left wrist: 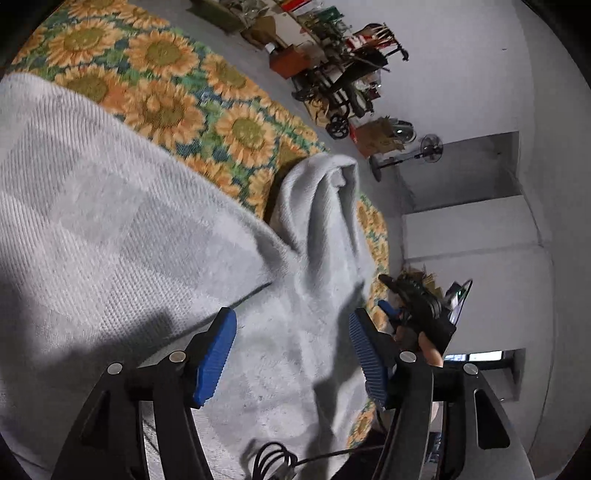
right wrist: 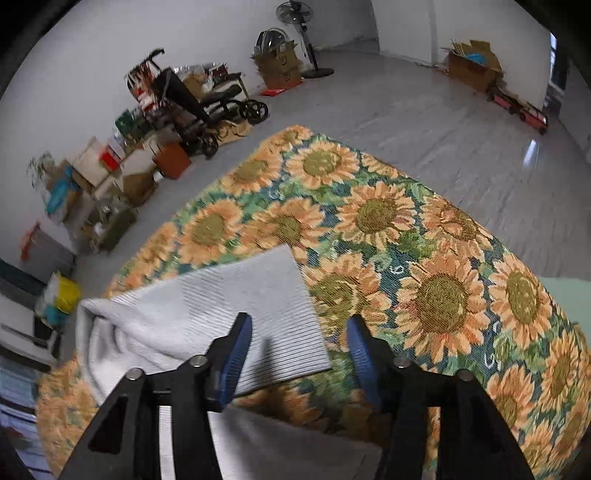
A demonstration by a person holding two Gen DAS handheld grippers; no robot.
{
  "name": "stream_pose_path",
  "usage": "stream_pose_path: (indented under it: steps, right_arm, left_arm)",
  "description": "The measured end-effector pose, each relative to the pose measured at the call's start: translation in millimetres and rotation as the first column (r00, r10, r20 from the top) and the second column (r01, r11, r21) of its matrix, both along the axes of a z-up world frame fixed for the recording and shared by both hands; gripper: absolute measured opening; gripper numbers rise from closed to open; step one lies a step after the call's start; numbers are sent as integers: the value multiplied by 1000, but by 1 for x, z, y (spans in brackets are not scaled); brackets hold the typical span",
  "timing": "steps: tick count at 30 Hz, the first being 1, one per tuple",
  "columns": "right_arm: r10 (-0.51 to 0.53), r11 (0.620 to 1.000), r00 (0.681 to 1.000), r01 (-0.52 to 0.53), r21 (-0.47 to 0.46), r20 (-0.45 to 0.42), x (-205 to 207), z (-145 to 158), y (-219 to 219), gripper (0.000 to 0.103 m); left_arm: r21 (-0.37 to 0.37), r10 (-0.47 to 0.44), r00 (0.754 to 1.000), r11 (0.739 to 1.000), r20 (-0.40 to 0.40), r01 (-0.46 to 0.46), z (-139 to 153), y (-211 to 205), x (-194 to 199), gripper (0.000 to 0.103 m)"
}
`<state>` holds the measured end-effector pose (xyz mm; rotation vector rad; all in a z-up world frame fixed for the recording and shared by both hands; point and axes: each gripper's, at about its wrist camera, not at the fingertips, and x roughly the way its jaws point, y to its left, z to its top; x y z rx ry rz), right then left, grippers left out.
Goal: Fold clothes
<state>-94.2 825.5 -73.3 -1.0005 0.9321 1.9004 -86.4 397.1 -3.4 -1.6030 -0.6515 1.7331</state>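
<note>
- Sunflower-print cover (right wrist: 388, 221): spread flat under everything.
- Pale grey knit garment (left wrist: 110, 221): lies on the cover, one part bunched upward.
- Left hand-held gripper (left wrist: 291, 354): released, jaws apart above the garment, nothing gripped.
- Right hand-held gripper (right wrist: 299, 362): released, jaws straddling the garment's corner, pads clear.

I counted one grey garment (left wrist: 122, 229) lying on one sunflower rug (right wrist: 424, 258). Along the far wall I saw one standing fan (right wrist: 299, 22), one wheeled walker (right wrist: 199, 107) and at least three cardboard boxes (right wrist: 472, 64).
</note>
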Motion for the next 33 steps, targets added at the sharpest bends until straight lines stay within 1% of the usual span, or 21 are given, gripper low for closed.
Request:
stream_pose_path:
  steps: [2, 3, 4, 5, 6, 7, 9, 11, 13, 15, 17, 18, 20, 22, 23, 24, 27, 29, 31, 33]
  right_arm:
    - [78, 996, 997, -79, -51, -24, -7, -13, -2, 61]
    - [110, 992, 993, -111, -60, -31, -10, -18, -3, 57]
    - [115, 993, 993, -115, -8, -16, -11, -17, -8, 28]
    - [126, 991, 992, -126, 35, 2, -13, -16, -13, 18]
    - [136, 988, 991, -136, 72, 12, -15, -15, -18, 13]
    - [145, 986, 989, -144, 89, -8, -16, -9, -20, 9]
    - [168, 979, 984, -160, 128, -52, -17, 5, -27, 9]
    - [217, 961, 968, -189, 204, -126, -17, 38, -41, 9]
    - [290, 932, 938, -232, 278, -192, -17, 78, -64, 9]
    - [391, 884, 889, -291, 366, -238, -14, 121, -101, 9]
    - [514, 806, 819, -361, 469, -255, -9, 157, -143, 9]
    - [573, 764, 779, -395, 510, -255, -5, 171, -164, 9]
    - [682, 679, 687, -465, 569, -252, 3, 191, -209, 9]
    - [767, 598, 594, -528, 603, -242, 10, 200, -249, 9]
    - [807, 555, 542, -557, 617, -237, 13, 203, -270, 9]
    - [842, 514, 486, -589, 623, -235, 15, 202, -291, 9]
    - [897, 433, 382, -660, 614, -222, 22, 190, -338, 9]
    - [923, 383, 319, -712, 589, -216, 31, 174, -369, 9]
    - [935, 354, 269, -767, 536, -232, 41, 153, -394, 9]
    - [936, 340, 251, -823, 455, -245, 44, 120, -411, 9]
  left_arm:
    - [0, -9, 1000, 1000, 20, 9, -8, 2, 3, 64]
    - [7, -14, 999, 1000, 34, 14, -12, 4, 3, 64]
    - [17, -19, 999, 1000, 47, 18, -14, 3, 4, 64]
    - [22, -19, 998, 1000, 56, 18, -16, 3, 6, 64]
    - [22, -16, 998, 1000, 60, 14, -18, 1, 7, 64]
    - [24, -7, 998, 1000, 67, 5, -22, -2, 9, 64]
    - [32, 10, 996, 999, 85, -13, -24, -9, 12, 64]
    - [44, 12, 996, 999, 87, -16, -26, -14, 11, 64]
    - [64, 11, 997, 998, 82, -16, -24, -20, 13, 64]
    - [97, 7, 997, 995, 76, -14, -20, -28, 16, 64]
    - [137, 1, 998, 991, 69, -11, -14, -36, 19, 64]
    - [159, -1, 998, 987, 65, -9, -11, -41, 22, 64]
    - [220, 23, 999, 975, 39, -31, -1, -60, 28, 64]
    - [273, 62, 998, 960, 10, -62, 9, -83, 35, 64]
    - [299, 82, 997, 951, -4, -77, 14, -94, 39, 64]
    - [322, 103, 995, 942, -17, -92, 19, -106, 42, 64]
    - [332, 180, 982, 931, -50, -154, 25, -145, 50, 64]
    - [343, 206, 977, 923, -53, -176, 24, -171, 59, 64]
    - [351, 227, 973, 916, -53, -194, 21, -195, 66, 64]
    - [342, 241, 969, 916, -45, -212, 18, -212, 70, 64]
